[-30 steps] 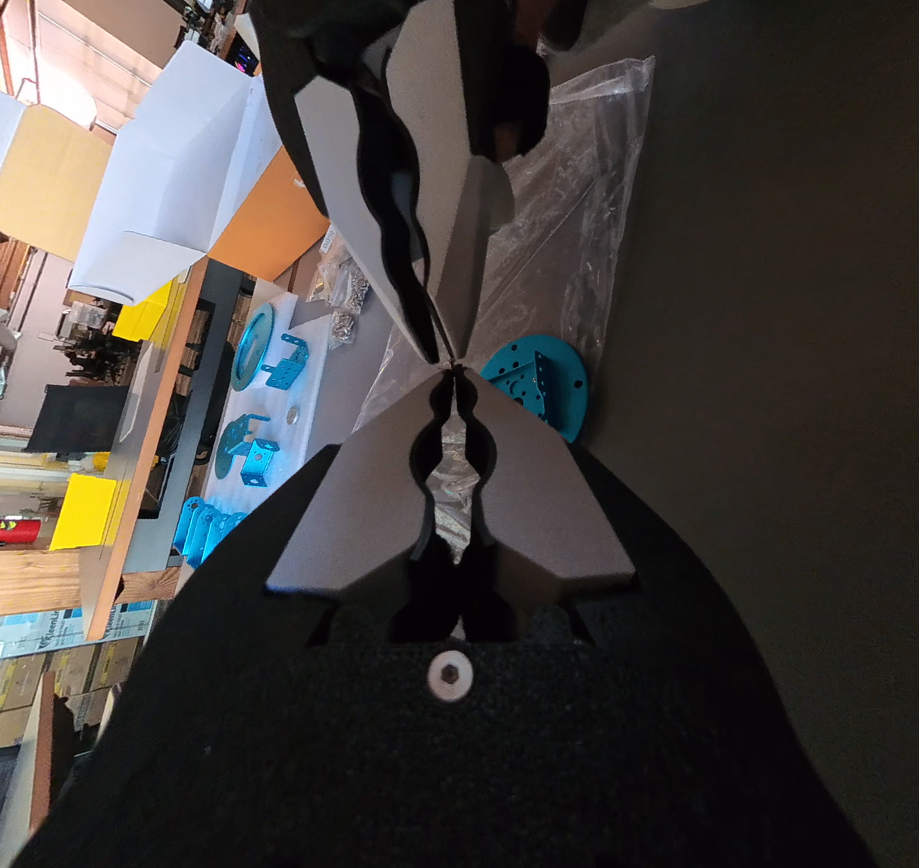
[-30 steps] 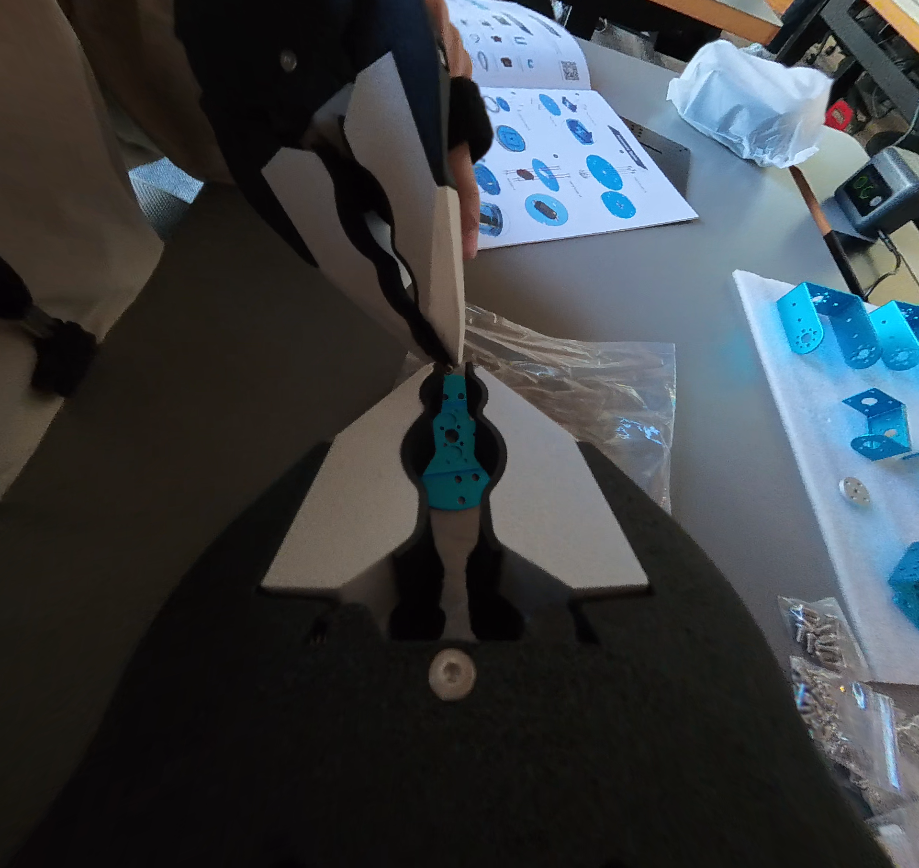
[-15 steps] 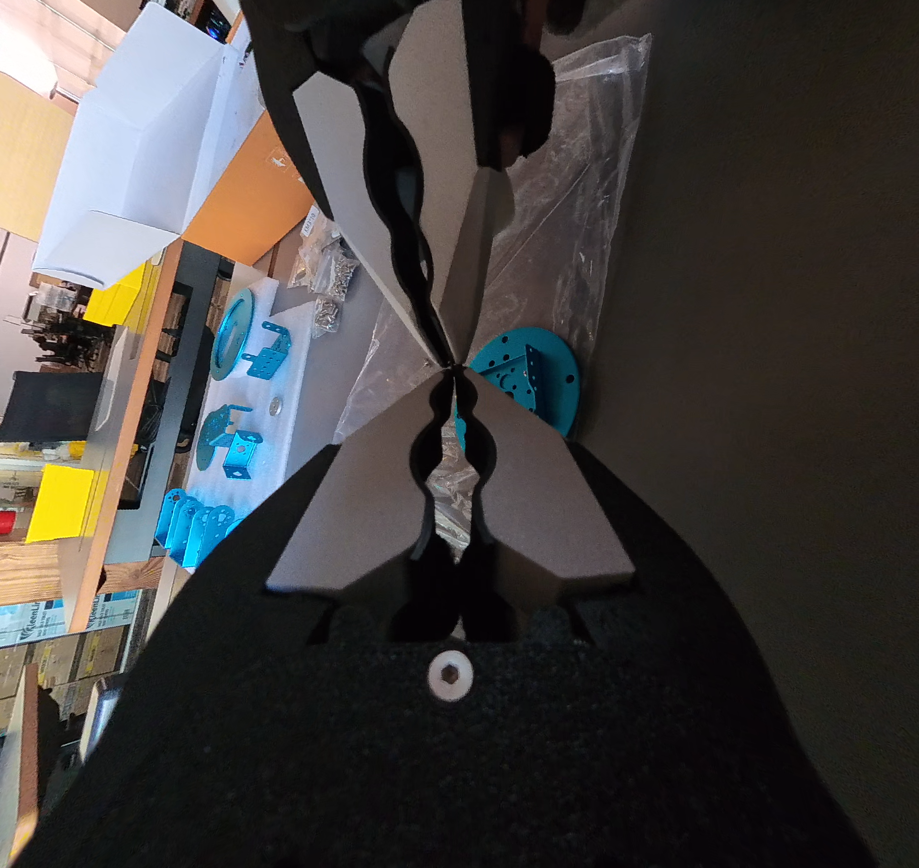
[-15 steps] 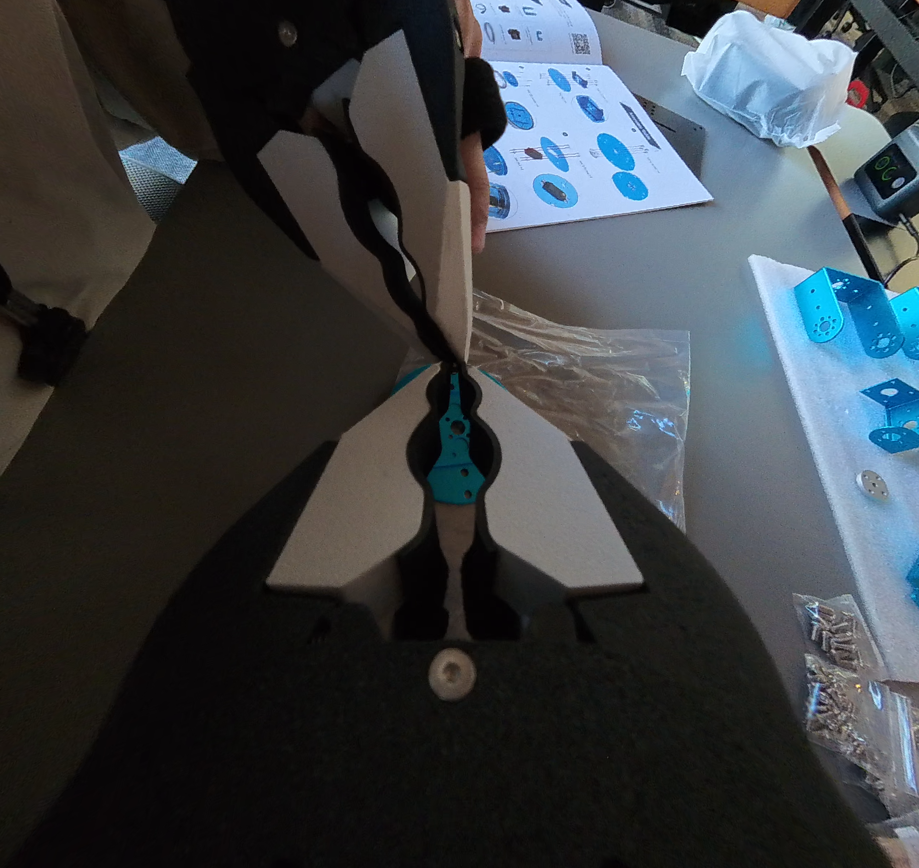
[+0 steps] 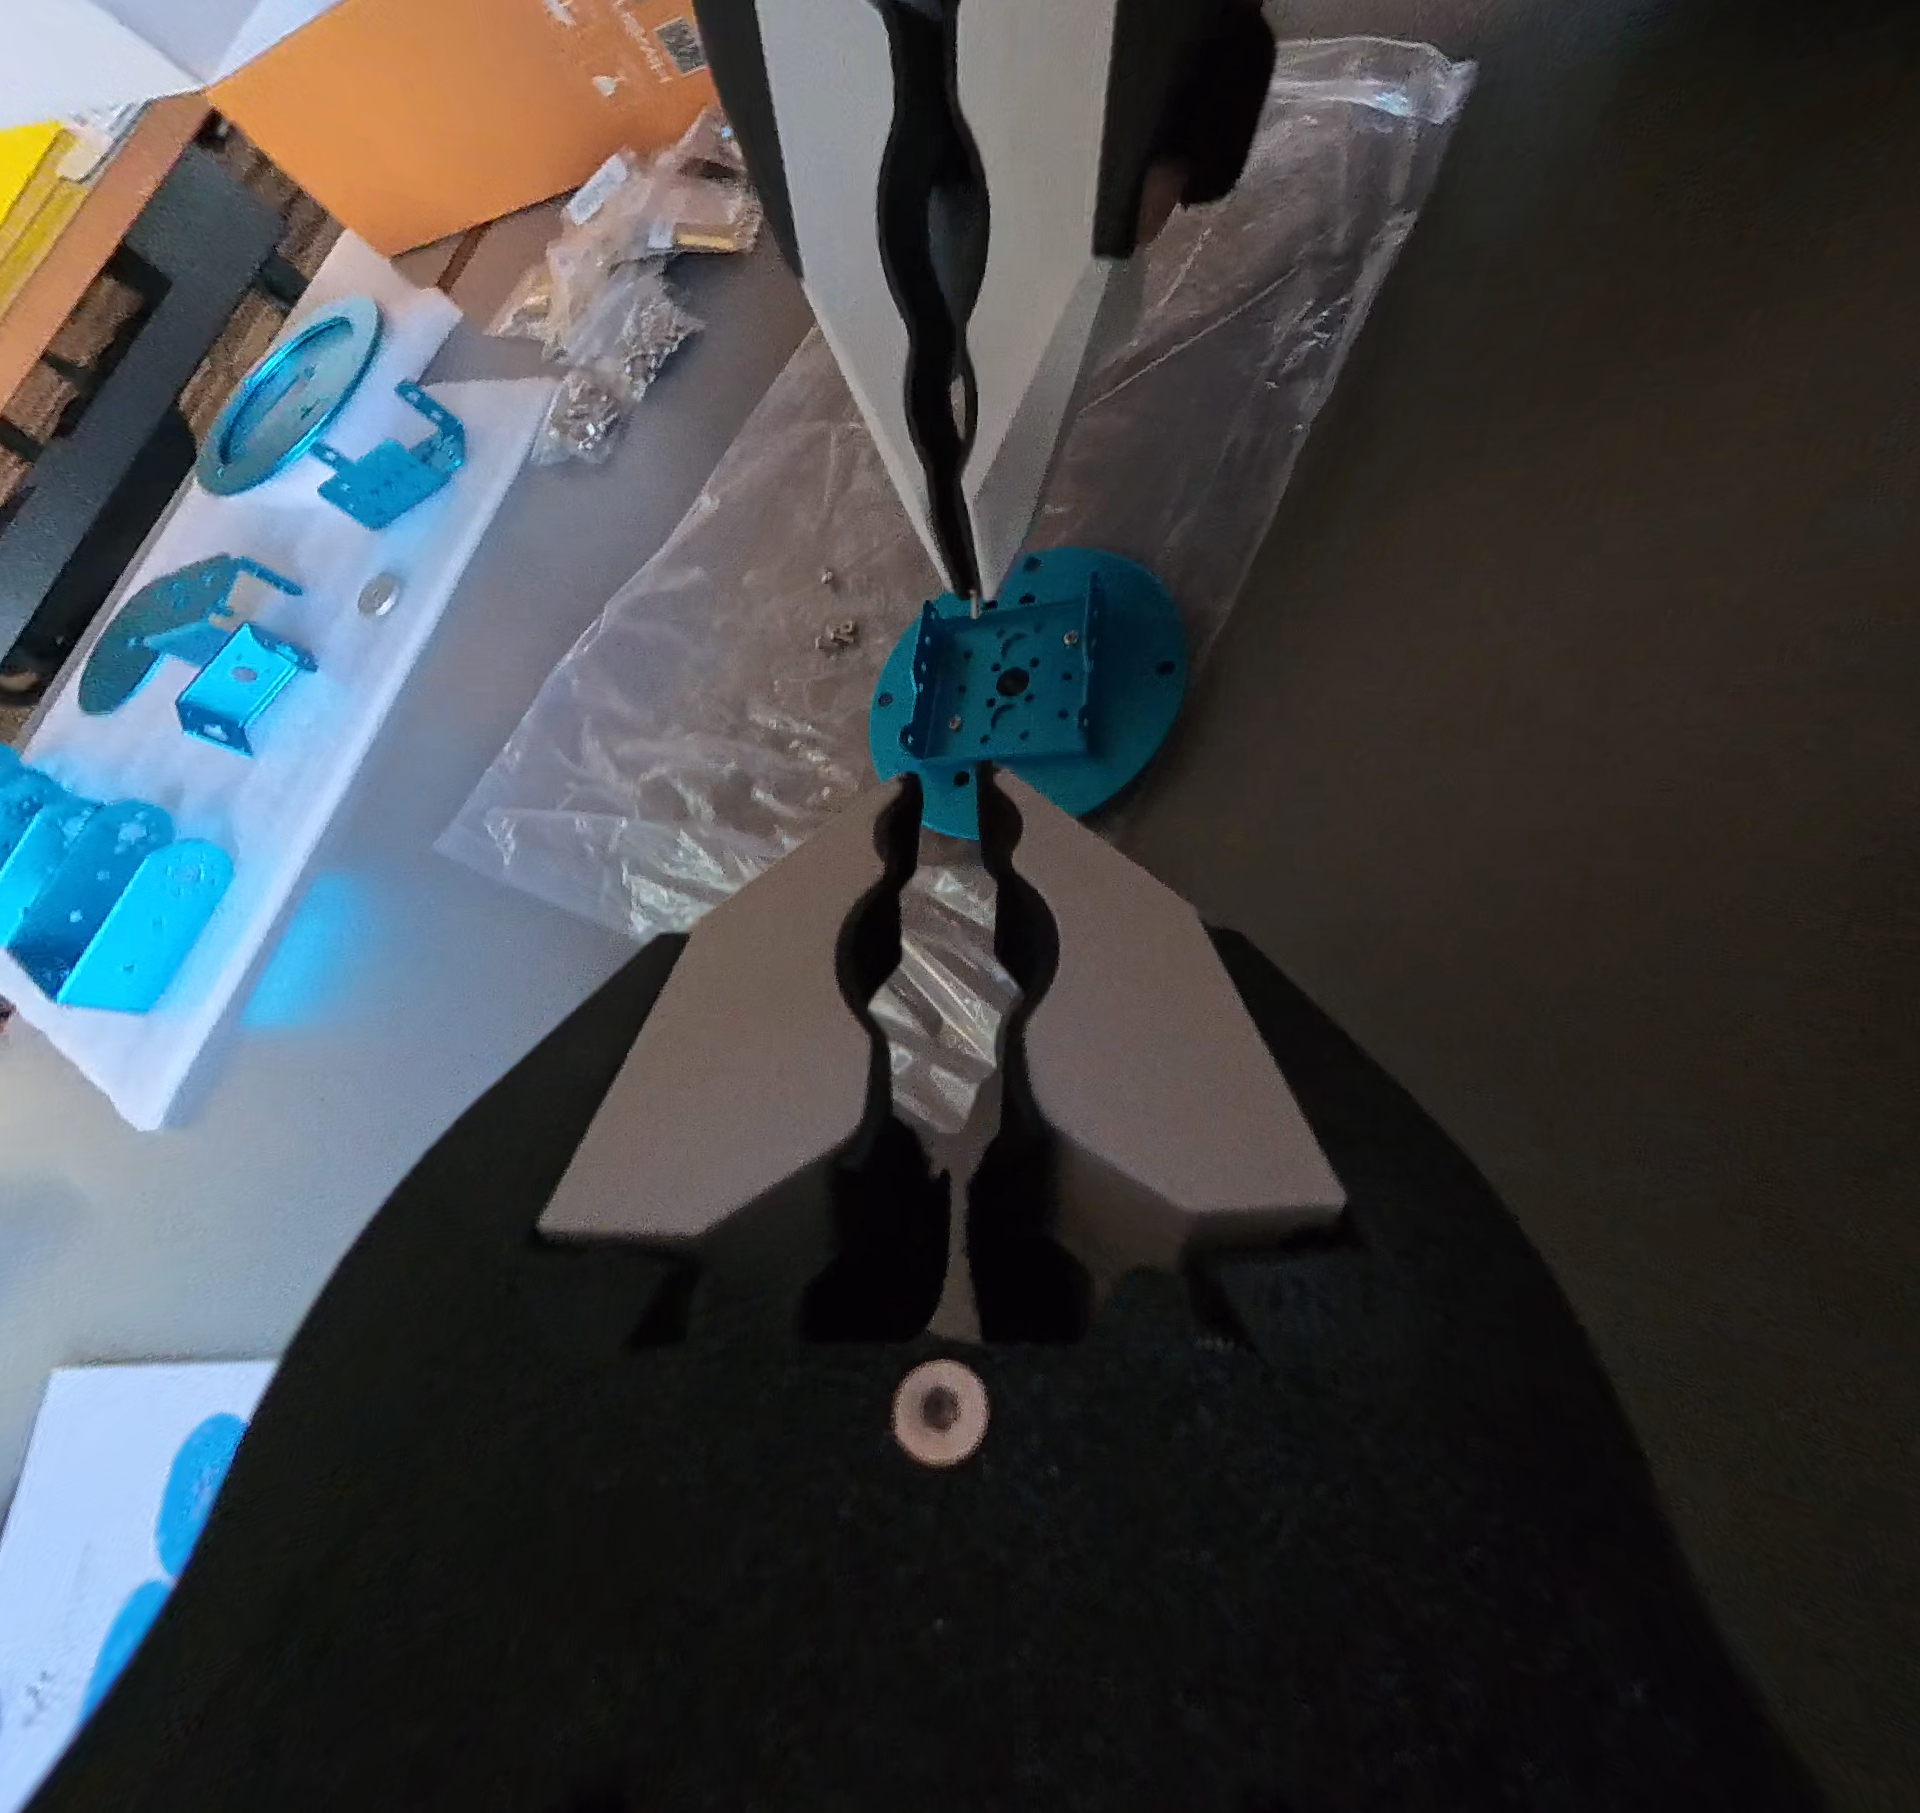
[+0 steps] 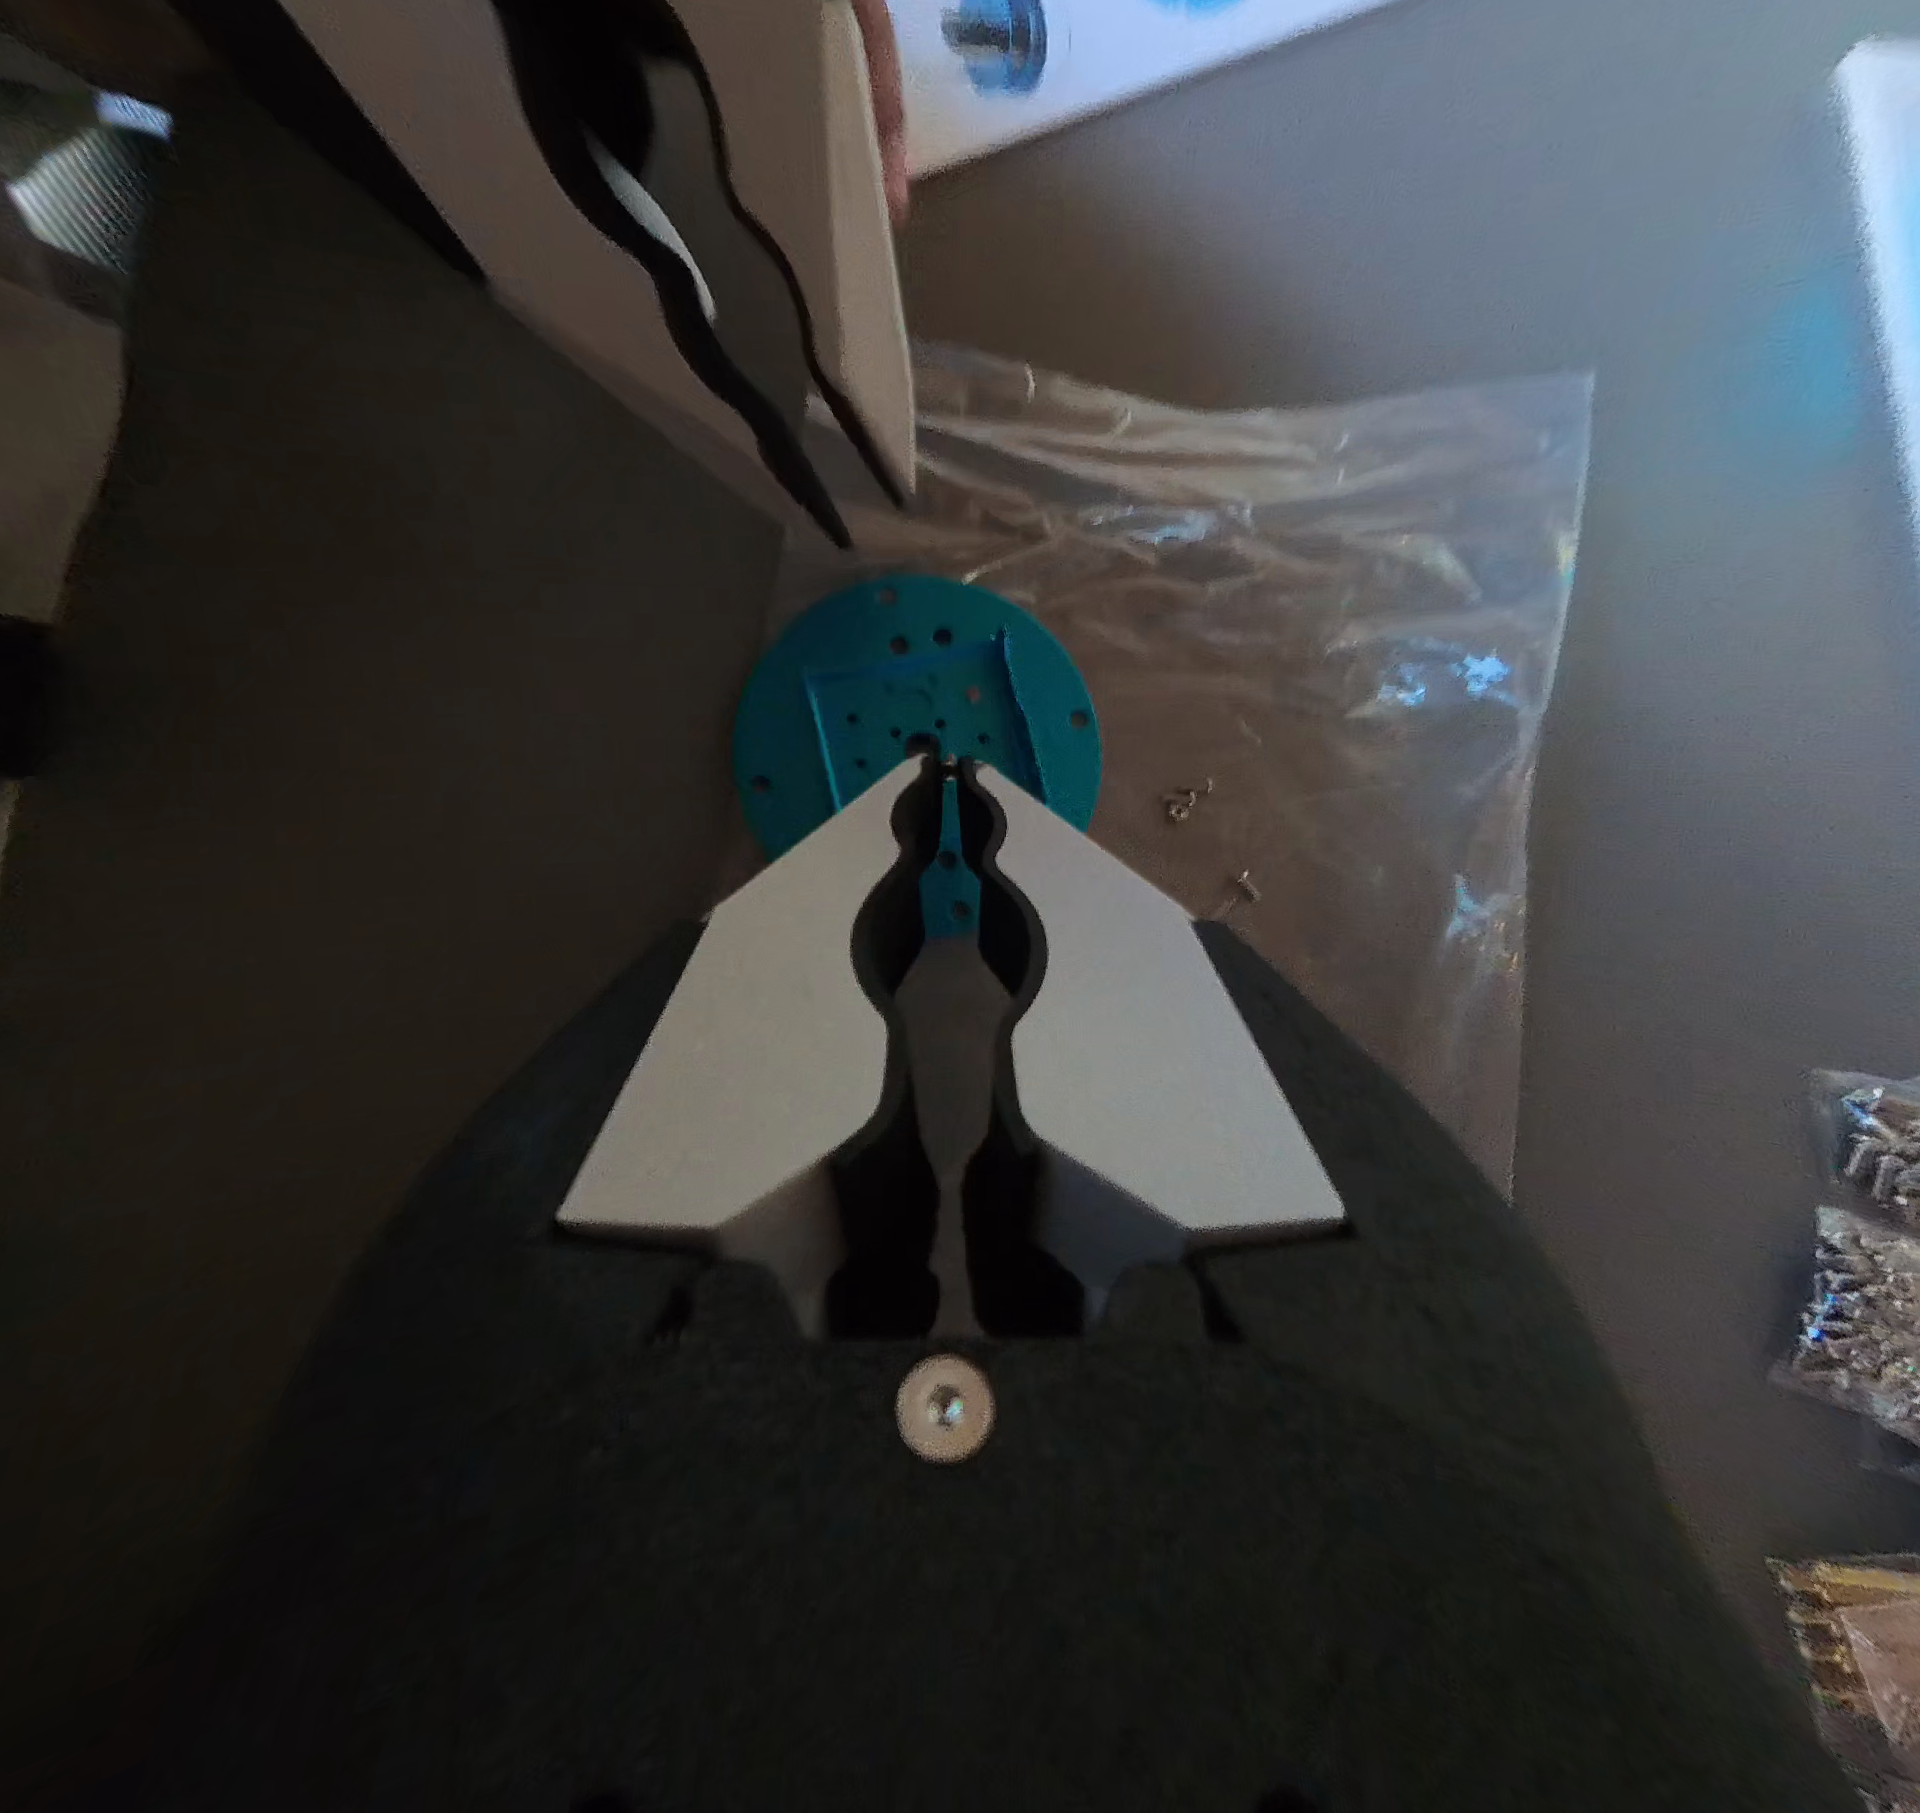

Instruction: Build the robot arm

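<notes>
A blue round disc with a blue U-shaped bracket on it lies on the grey table, partly on a clear plastic bag. My right gripper comes down from above, shut on a small silver screw just over the bracket's edge. It also shows in the right wrist view, tips over the bracket. My left gripper hovers at the disc's near rim. Its tips stand slightly apart and hold nothing. In the right wrist view it hangs above the disc.
Loose screws lie on the bag. A white foam tray with several blue parts is at left. Bags of screws and an orange box lie behind it. A printed booklet lies beyond. The tips of one gripper are about 5 cm away from the tips of the other. The blue round disc is about equally far from each gripper, around 4 cm. Look for it in the right wrist view too.
The two grippers' tips were touching over the disc; now they have drawn apart. My left gripper has opened slightly. The right keeps the screw and both views now look down on the bracket.
</notes>
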`<act>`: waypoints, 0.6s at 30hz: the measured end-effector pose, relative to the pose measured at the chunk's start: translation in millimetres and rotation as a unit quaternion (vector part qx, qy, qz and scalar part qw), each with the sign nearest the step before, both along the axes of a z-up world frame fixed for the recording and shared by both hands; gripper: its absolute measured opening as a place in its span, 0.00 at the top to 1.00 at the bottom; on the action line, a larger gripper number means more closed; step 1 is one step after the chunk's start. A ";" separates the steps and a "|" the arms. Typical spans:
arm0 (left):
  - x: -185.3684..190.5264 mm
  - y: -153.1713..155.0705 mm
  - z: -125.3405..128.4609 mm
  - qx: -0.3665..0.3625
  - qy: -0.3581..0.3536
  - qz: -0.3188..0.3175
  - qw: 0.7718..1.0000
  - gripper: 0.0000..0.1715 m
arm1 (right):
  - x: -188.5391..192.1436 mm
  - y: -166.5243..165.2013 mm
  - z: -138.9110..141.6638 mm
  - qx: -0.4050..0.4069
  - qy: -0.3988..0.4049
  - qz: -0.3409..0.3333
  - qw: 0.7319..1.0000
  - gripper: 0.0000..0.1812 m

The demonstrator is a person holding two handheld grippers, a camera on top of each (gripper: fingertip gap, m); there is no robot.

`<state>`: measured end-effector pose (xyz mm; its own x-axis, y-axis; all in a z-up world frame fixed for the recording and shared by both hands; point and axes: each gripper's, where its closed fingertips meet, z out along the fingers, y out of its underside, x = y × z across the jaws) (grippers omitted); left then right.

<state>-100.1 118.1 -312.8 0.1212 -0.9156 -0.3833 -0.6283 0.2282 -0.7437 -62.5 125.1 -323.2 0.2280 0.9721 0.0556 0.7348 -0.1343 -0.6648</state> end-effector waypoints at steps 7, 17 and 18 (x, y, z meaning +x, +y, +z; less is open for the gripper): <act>-13.4 8.3 3.0 -0.003 -0.067 0.060 0.996 0.95 | -1.5 9.1 -15.1 -0.029 -0.090 -0.027 0.995 0.99; -22.4 14.4 6.2 -0.019 -0.089 0.077 0.993 0.95 | -8.7 6.5 -18.3 -0.052 -0.139 -0.054 0.987 0.99; -23.0 14.2 5.0 -0.020 -0.088 0.078 0.993 0.95 | -8.1 7.6 -18.4 -0.050 -0.144 -0.058 0.987 0.99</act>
